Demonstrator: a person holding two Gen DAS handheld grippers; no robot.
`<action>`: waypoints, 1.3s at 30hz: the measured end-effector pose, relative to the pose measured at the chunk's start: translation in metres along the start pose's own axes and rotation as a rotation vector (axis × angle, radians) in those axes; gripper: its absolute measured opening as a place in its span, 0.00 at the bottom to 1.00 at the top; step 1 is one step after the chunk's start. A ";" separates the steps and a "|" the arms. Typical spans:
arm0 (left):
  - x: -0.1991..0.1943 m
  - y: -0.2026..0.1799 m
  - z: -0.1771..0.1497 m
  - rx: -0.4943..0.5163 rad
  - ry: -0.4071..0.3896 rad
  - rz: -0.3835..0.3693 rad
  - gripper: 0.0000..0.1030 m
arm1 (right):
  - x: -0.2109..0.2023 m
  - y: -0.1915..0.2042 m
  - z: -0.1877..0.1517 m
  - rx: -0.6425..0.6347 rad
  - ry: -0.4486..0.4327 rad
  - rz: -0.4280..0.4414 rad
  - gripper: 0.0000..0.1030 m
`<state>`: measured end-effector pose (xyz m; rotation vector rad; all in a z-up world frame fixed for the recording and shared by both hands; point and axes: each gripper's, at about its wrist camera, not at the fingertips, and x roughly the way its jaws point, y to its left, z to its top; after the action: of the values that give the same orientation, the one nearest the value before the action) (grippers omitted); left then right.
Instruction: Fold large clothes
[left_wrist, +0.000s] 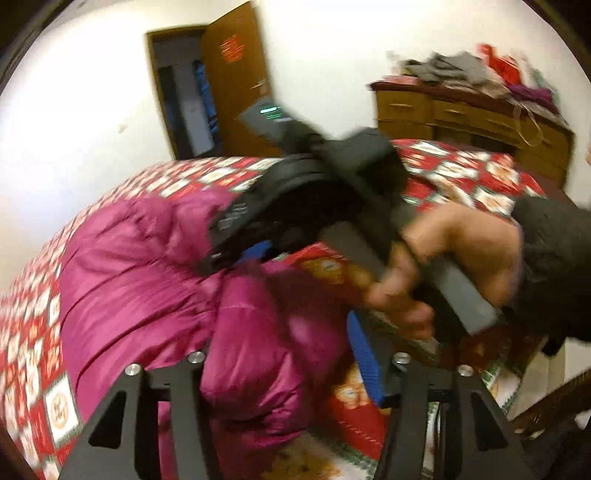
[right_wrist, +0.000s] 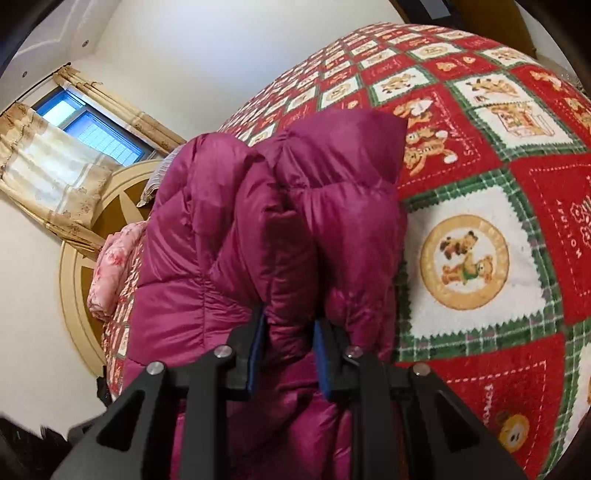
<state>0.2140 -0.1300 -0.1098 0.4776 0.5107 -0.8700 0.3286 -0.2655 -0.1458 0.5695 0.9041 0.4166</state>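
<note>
Right claw (right_wrist: 290, 332) is clamped on a thick fold of the magenta puffer jacket (right_wrist: 236, 236), blue pads pressed into the fabric on both sides. Left claw (left_wrist: 291, 354) is seen with its jaws apart and nothing pinched between them (only one blue pad (left_wrist: 364, 354) shows, the other is hidden behind the jacket). The jacket is spread in a bunched heap on the red teddy-bear blanket (right_wrist: 480, 177) covering the bed. From the left camera, the right hand (left_wrist: 447, 266) is caught gripping its grey handle, pretty blurry.
</note>
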 end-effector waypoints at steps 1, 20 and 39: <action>0.003 -0.002 0.000 0.017 0.003 -0.004 0.55 | -0.001 -0.003 0.001 0.001 0.011 0.012 0.23; 0.024 -0.033 0.002 0.189 0.019 -0.116 0.75 | -0.016 0.008 0.014 -0.080 0.084 -0.030 0.26; -0.003 -0.028 0.005 0.268 -0.065 -0.063 0.77 | -0.027 0.019 -0.048 -0.164 0.216 -0.132 0.31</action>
<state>0.1914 -0.1467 -0.1094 0.6783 0.3524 -1.0173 0.2718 -0.2525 -0.1411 0.3166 1.0963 0.4335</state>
